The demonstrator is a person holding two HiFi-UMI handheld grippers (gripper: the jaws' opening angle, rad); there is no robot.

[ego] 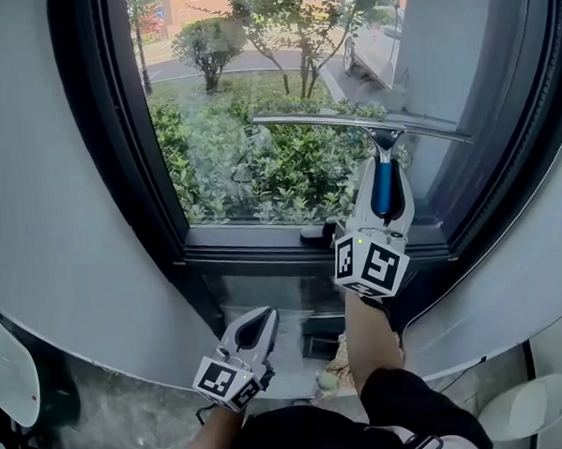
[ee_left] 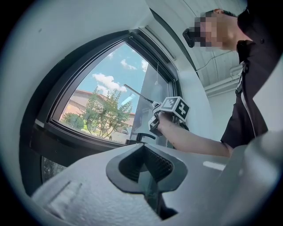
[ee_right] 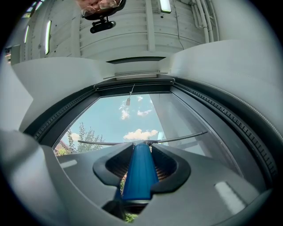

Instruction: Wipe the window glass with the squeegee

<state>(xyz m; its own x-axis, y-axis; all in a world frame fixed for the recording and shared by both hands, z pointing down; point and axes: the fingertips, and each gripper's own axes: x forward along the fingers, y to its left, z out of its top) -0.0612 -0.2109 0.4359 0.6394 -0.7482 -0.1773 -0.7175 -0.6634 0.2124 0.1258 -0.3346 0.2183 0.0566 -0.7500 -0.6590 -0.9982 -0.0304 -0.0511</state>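
The right gripper (ego: 382,171) clamps the squeegee (ego: 351,123) by its handle, blade crosswise just ahead on the window glass (ego: 255,89) — the left gripper (ego: 260,323), closed on nothing, hangs well below.

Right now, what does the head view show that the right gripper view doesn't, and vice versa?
Head view only: the left gripper held low, claw shut and empty; the window handle on the lower frame; the person's forearm. Right gripper view only: ceiling lights, clouds, a cord hanging at the window top. Both: the right gripper clamped on the squeegee by its blue handle, blade across the window glass.
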